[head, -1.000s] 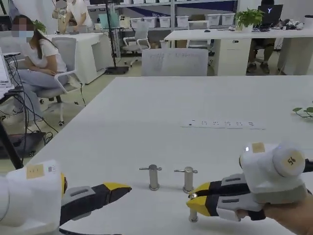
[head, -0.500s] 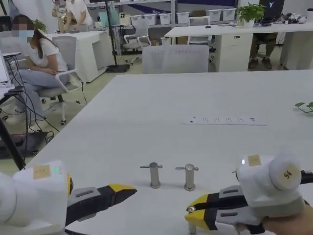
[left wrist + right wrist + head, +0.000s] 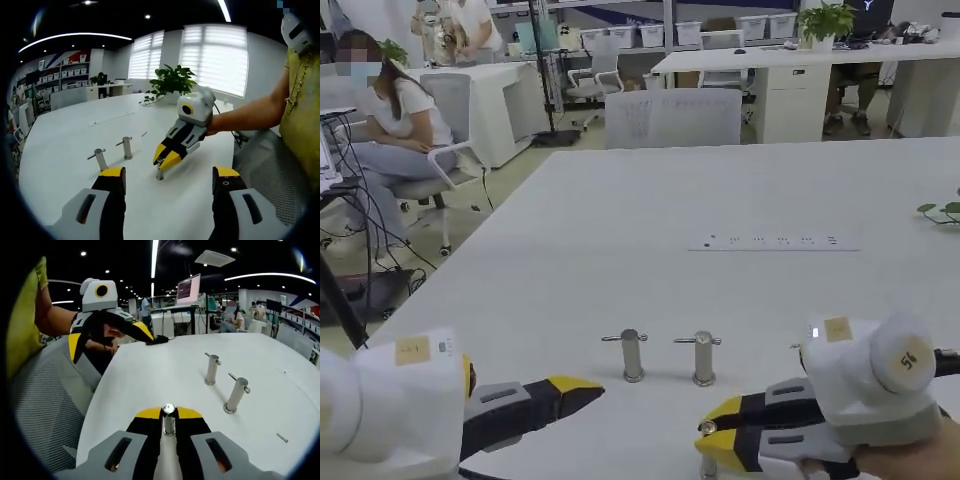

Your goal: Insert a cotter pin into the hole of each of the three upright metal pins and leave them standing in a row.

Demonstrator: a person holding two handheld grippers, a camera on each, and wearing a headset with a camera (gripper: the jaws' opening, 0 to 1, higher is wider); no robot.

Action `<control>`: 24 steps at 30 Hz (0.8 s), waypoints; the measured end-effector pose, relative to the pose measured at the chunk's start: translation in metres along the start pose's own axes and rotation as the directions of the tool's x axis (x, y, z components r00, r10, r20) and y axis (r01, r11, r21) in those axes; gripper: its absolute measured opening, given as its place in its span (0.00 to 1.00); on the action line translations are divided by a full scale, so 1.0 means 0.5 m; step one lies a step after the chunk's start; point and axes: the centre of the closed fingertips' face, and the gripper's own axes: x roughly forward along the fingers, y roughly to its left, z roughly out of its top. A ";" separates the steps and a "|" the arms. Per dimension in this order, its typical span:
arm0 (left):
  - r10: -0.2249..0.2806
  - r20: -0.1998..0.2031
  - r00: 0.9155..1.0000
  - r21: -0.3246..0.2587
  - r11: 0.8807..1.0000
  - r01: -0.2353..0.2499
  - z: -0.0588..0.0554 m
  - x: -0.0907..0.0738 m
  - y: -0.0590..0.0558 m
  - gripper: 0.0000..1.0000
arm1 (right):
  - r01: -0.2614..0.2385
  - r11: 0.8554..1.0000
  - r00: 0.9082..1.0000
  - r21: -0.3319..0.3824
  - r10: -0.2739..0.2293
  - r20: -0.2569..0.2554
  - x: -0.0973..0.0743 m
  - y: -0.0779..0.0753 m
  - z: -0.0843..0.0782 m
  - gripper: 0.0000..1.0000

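Two upright metal pins (image 3: pixel 633 355) (image 3: pixel 704 358) stand side by side on the white table (image 3: pixel 720 200), each with a cotter pin through its top. My right gripper (image 3: pixel 708 438) is shut on a third metal pin (image 3: pixel 169 420), held upright in front of them, its foot at or just above the tabletop. In the left gripper view that third pin (image 3: pixel 160 174) shows below the right gripper's yellow tips. My left gripper (image 3: pixel 169 172) is open and holds nothing, low at the front left of the pins. A loose cotter pin (image 3: pixel 282 438) lies on the table to the right.
A white power strip (image 3: pixel 775 241) lies flat farther back on the table. Plant leaves (image 3: pixel 945 212) reach in at the right edge. Behind the table are chairs, desks and people. A mesh chair (image 3: pixel 45 405) sits beside the near table edge.
My right gripper has drawn the held pin slightly nearer to me, away from the two standing pins. The left gripper edged a little to the right. The head camera tilted.
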 end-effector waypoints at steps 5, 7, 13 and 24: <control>-0.003 -0.001 1.000 -0.002 1.000 0.003 -0.001 0.001 -0.002 0.69 | 0.003 1.000 1.000 -0.002 -0.003 -0.008 0.000 -0.002 -0.001 0.10; -0.004 -0.002 1.000 -0.002 1.000 0.004 -0.001 0.002 -0.002 0.69 | 0.003 1.000 1.000 -0.002 -0.003 -0.012 0.000 -0.002 -0.003 0.11; -0.007 -0.002 1.000 -0.004 1.000 0.007 -0.002 0.005 -0.001 0.69 | 0.005 1.000 1.000 -0.001 -0.005 -0.020 -0.001 -0.006 -0.006 0.16; -0.012 0.008 1.000 -0.004 1.000 0.012 0.003 0.008 0.002 0.69 | 0.016 1.000 1.000 0.002 -0.016 -0.027 -0.028 -0.013 0.000 0.18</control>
